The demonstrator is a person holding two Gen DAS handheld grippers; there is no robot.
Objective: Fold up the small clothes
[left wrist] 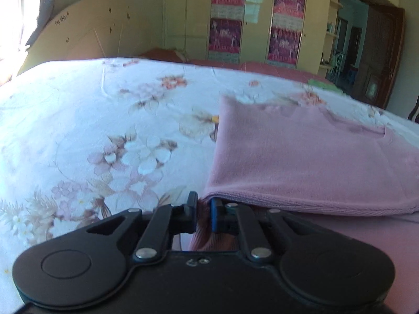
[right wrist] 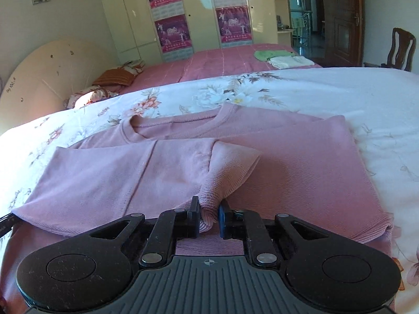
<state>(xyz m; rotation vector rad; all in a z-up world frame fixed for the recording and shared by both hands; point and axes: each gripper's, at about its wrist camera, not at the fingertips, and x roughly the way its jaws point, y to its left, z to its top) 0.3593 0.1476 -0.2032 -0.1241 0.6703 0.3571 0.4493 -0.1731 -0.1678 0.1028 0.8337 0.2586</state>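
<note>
A pink knit sweater (right wrist: 288, 157) lies on the floral bedsheet (right wrist: 340, 91), neckline toward the far side, with one side folded over its body. My right gripper (right wrist: 208, 214) is shut on a bunched fold of the sweater's fabric, which rises in a cone from the jaws. In the left wrist view the same pink sweater (left wrist: 301, 157) fills the right half, and my left gripper (left wrist: 203, 210) is shut on its near hem corner, with pink cloth pinched between the black pads.
The floral bedsheet (left wrist: 104, 130) stretches to the left of the sweater. Behind lies a second bed with a pink cover (right wrist: 222, 57) holding folded green and white clothes (right wrist: 282, 59). A wardrobe with posters (right wrist: 199, 13), a doorway and a wooden chair (right wrist: 400, 49) stand beyond.
</note>
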